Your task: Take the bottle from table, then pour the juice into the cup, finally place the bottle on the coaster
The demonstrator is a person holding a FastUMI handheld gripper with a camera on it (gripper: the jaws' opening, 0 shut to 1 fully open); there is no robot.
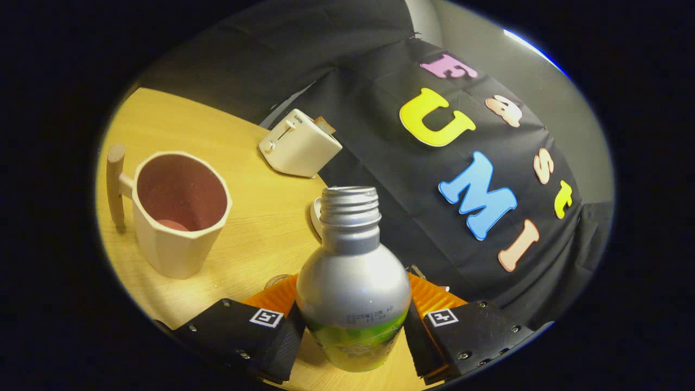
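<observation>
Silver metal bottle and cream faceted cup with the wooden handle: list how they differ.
The silver metal bottle is rounded with a narrow threaded neck; the cream faceted cup is wide-mouthed with flat sides. The bottle sits between the gripper fingers, which press its sides; the cup stands free on the wooden table, beyond the fingers. The cup has a side handle; the bottle has none. Both stand upright with open tops.
</observation>
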